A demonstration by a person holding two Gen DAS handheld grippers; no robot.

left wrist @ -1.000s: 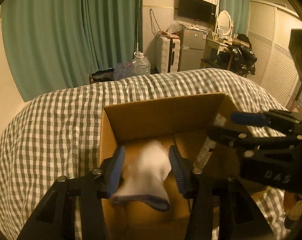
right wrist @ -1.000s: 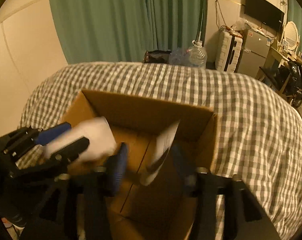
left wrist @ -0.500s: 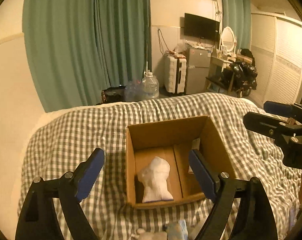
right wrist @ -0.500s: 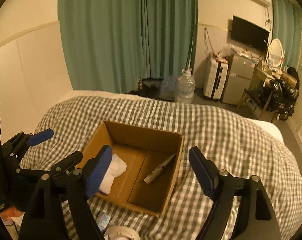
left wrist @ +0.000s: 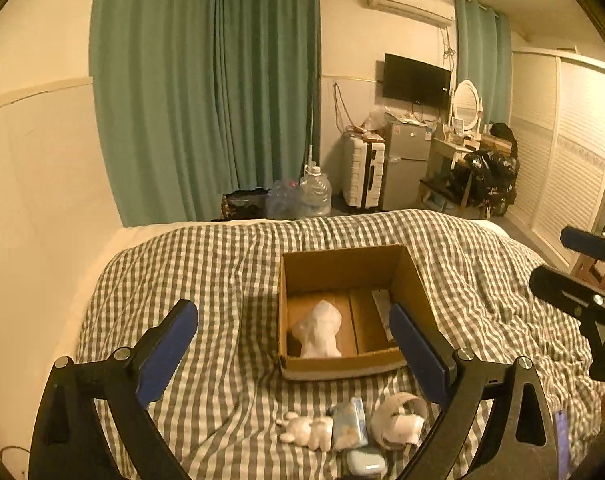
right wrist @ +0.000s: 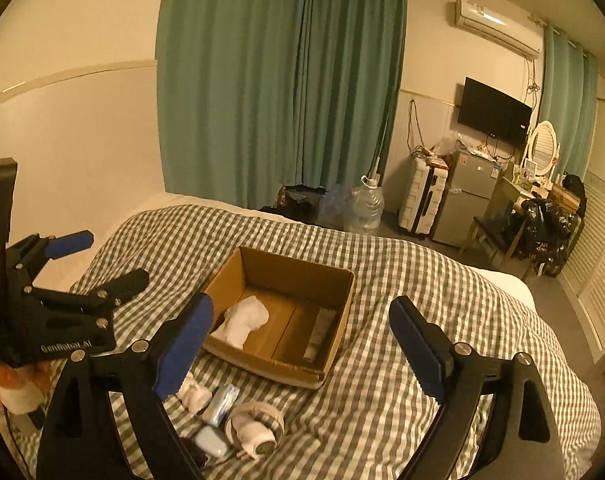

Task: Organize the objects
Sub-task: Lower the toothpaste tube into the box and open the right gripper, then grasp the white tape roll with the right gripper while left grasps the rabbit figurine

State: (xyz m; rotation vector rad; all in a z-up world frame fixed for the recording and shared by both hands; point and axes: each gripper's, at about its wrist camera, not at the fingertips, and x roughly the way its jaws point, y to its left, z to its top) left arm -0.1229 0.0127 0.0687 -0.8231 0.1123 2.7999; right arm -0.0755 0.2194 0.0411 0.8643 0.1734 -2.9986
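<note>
An open cardboard box sits on the checked bed. Inside lie a white sock on the left and a tube on the right. My left gripper is open and empty, held high and back from the box. My right gripper is open and empty, also back above the bed. Loose items lie in front of the box: a small white plush, a blue packet, a white band with charger, a pale blue case.
The checked duvet covers the bed. The left gripper shows in the right wrist view; the right gripper shows in the left wrist view. Green curtains, a water jug, suitcase and fridge stand beyond the bed.
Both grippers opened, dropping the sock and the tube into the box, then pulled back and up from the box. The loose items near the box came into view.
</note>
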